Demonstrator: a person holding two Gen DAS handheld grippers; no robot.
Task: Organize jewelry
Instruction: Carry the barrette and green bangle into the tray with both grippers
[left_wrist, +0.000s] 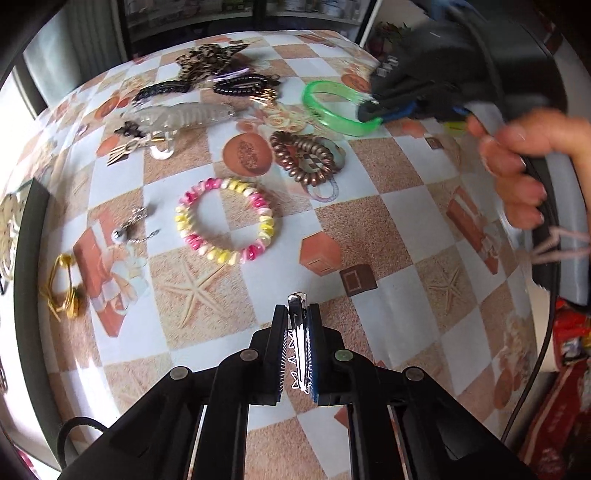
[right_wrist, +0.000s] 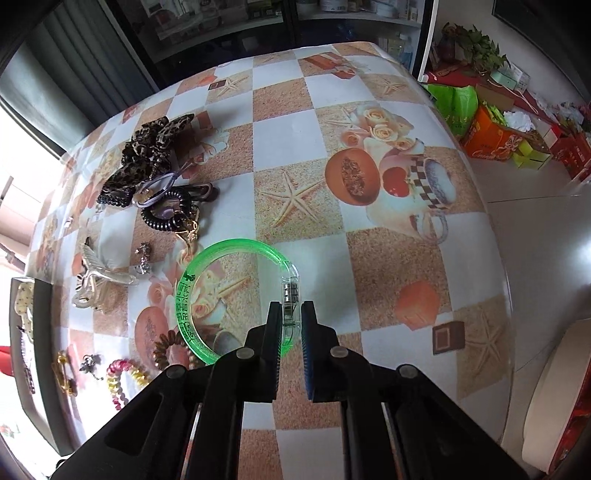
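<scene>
My left gripper (left_wrist: 298, 347) is clamped on a thin metal clip (left_wrist: 300, 332), which stands on edge between the pads above the near part of the table (left_wrist: 369, 236). The clip looks light, stiff and slick, so I judge a flat-side pinch near its middle is the safe hold. My right gripper (right_wrist: 291, 325) is closed on the green bangle (right_wrist: 192, 295) at its clear clasp section, with the ring hanging out to the left of the jaws over the middle of the table (right_wrist: 388, 258). The bangle reads as rigid, smooth plastic, light, and likely to swing or slip if I hold it loosely. Beyond the clip lie the pink coil (left_wrist: 225, 221) and the brown coil (left_wrist: 303, 155), both springy and soft. Toward the far left corner sit the black coil (right_wrist: 168, 214) and the leopard scrunchie (right_wrist: 155, 147).
</scene>
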